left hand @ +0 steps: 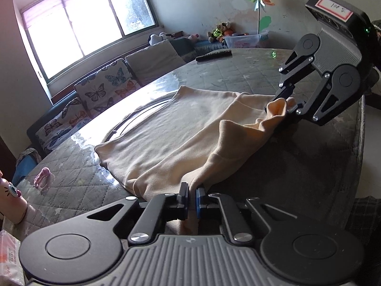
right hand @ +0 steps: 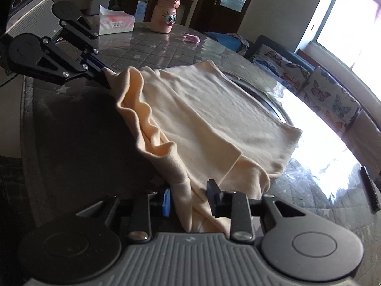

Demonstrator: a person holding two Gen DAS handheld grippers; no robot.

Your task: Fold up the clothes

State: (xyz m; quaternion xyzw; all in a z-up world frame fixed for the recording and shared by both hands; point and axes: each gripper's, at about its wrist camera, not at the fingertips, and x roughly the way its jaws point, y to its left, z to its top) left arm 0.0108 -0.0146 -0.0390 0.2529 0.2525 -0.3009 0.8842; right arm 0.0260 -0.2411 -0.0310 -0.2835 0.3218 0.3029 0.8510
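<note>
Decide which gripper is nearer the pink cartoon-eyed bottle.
Left. The left gripper pinches the garment towards the bottle end of the table; the right gripper is at the garment's other near corner, farther from the bottle.

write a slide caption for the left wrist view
Left claw shut on the cream knit garment across a quilted grey table.

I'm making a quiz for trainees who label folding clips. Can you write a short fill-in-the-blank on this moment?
1. The left claw is ____ on the near edge of the cream garment.
2. The sofa cushions under the window are printed with ____.
3. The garment's fabric lies between the right claw pads, whose jaws stand ____.
4. The pink bottle with cartoon eyes stands beside a ____ box on the table.

Missing words: shut; butterflies; apart; tissue
</note>
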